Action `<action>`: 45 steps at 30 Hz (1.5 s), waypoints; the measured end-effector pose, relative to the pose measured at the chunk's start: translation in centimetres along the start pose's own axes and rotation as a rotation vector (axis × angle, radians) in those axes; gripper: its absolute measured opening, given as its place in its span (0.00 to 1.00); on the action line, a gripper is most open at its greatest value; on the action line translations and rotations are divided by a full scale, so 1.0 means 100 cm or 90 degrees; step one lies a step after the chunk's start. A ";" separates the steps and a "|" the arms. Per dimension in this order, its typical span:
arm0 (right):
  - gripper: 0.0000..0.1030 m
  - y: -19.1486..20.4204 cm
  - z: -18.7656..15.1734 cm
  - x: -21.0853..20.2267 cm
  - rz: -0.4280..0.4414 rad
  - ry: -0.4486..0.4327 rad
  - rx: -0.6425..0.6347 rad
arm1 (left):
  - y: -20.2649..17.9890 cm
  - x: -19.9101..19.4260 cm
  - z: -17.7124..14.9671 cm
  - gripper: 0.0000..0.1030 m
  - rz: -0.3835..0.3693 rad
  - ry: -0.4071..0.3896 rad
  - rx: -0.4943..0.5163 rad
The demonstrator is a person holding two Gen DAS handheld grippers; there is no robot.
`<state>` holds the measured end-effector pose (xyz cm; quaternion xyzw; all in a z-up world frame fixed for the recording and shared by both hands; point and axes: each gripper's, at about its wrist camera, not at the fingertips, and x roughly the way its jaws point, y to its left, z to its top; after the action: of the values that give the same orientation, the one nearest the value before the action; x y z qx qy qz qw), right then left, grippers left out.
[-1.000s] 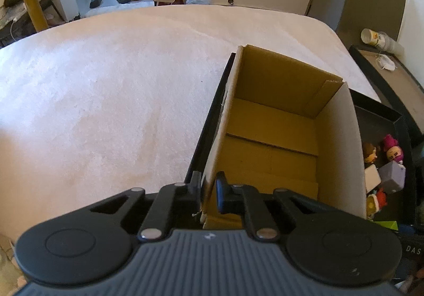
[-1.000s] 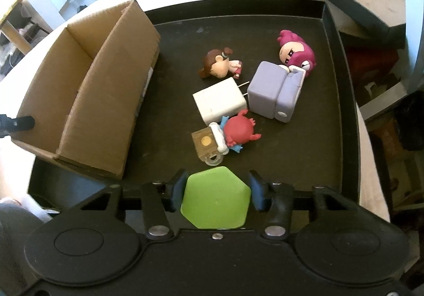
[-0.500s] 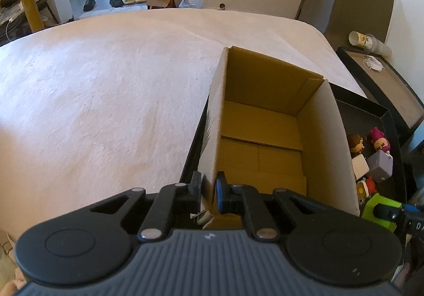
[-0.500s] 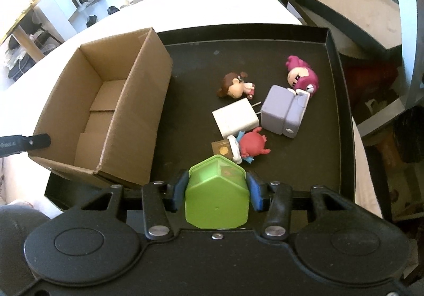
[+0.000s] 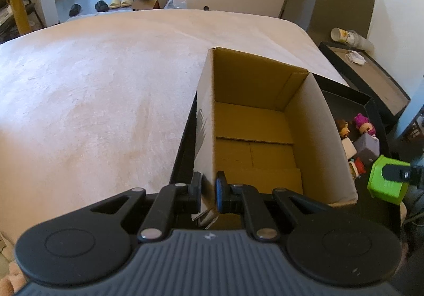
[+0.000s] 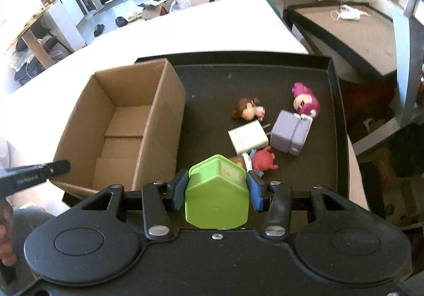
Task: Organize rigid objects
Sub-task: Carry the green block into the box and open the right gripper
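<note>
My left gripper is pinched on the near corner wall of the cardboard box, which stands at the left end of the black tray. My right gripper clamps the green house-shaped block just right of the box's near end, above the tray. Further right of the box lie a white charger, a lilac block, a red figure and two doll heads.

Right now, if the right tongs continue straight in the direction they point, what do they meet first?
Probably the red crab toy on the black tray, just beyond the green house-shaped box gripped by the right tongs. Depth is unclear.
</note>
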<state>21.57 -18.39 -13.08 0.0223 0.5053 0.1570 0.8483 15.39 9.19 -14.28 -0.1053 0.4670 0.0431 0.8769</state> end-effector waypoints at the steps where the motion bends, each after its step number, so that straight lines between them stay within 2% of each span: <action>1: 0.45 0.002 0.002 -0.002 -0.001 -0.003 -0.002 | 0.001 -0.001 -0.001 0.09 -0.004 -0.001 0.000; 7: 0.45 0.019 0.013 -0.016 0.003 -0.025 -0.021 | 0.009 -0.002 -0.006 0.09 -0.023 0.005 -0.005; 20: 0.46 0.063 0.035 -0.027 0.023 -0.052 -0.074 | 0.011 0.010 -0.004 0.09 -0.002 0.016 -0.022; 26: 0.46 0.085 0.037 -0.016 0.038 -0.042 -0.096 | 0.012 0.014 -0.003 0.10 -0.009 0.021 -0.023; 31: 0.46 0.099 0.039 -0.006 0.043 -0.030 -0.112 | 0.010 0.014 -0.005 0.10 -0.034 0.015 -0.002; 45: 0.46 0.122 0.049 0.036 0.048 0.011 -0.131 | 0.019 0.018 -0.005 0.11 -0.070 0.018 -0.025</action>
<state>24.42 -5.19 -11.40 -0.0473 0.4926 0.2399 0.8352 15.69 10.88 -16.29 -0.1486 0.4718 0.0025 0.8691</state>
